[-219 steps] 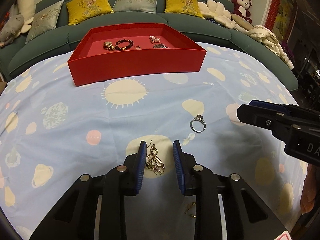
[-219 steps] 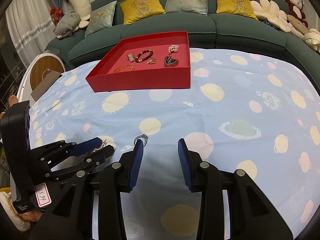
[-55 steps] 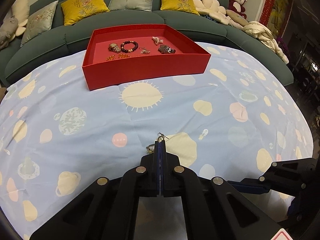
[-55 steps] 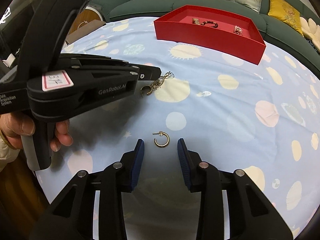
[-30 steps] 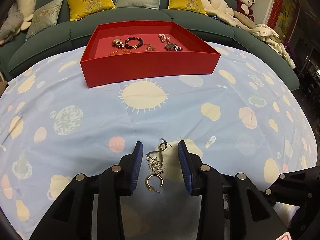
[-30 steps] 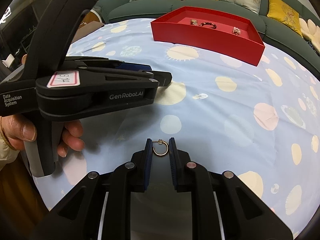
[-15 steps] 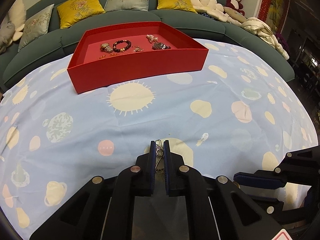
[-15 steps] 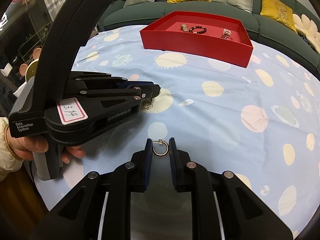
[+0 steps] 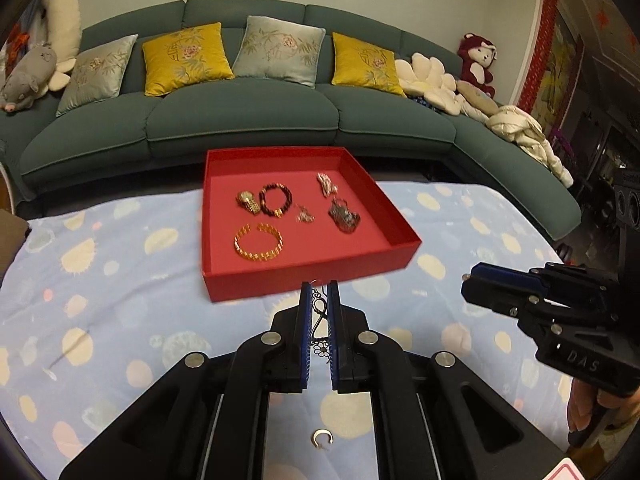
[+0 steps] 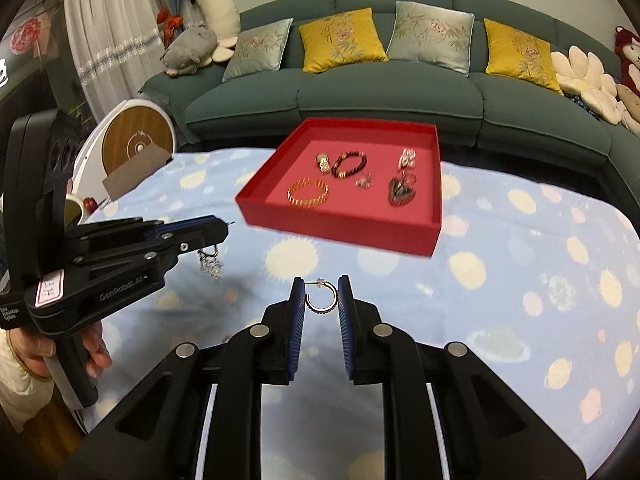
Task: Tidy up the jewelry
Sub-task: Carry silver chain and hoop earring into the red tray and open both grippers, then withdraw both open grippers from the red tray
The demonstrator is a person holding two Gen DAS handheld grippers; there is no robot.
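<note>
My left gripper (image 9: 319, 290) is shut on a dangling filigree earring (image 9: 319, 320) and holds it in the air, just short of the red tray (image 9: 304, 276); it also shows in the right wrist view (image 10: 224, 228) with the earring (image 10: 210, 262) hanging below. My right gripper (image 10: 320, 286) is shut on a gold hoop earring (image 10: 320, 300), lifted above the cloth; it also shows at the right of the left wrist view (image 9: 466, 284). The tray (image 10: 340, 220) holds a gold bracelet (image 9: 258, 244), a dark bead bracelet (image 9: 275, 200) and several small pieces.
A blue spotted cloth (image 9: 100, 280) covers the table. A small hoop (image 9: 322, 438) shows low between my left gripper's arms. A green sofa (image 9: 240, 116) with cushions stands behind the table. A round white device (image 10: 136, 140) stands at the left.
Both grippers have risen from the cloth with their earrings and moved toward the red tray, which now appears closer and seen from higher up.
</note>
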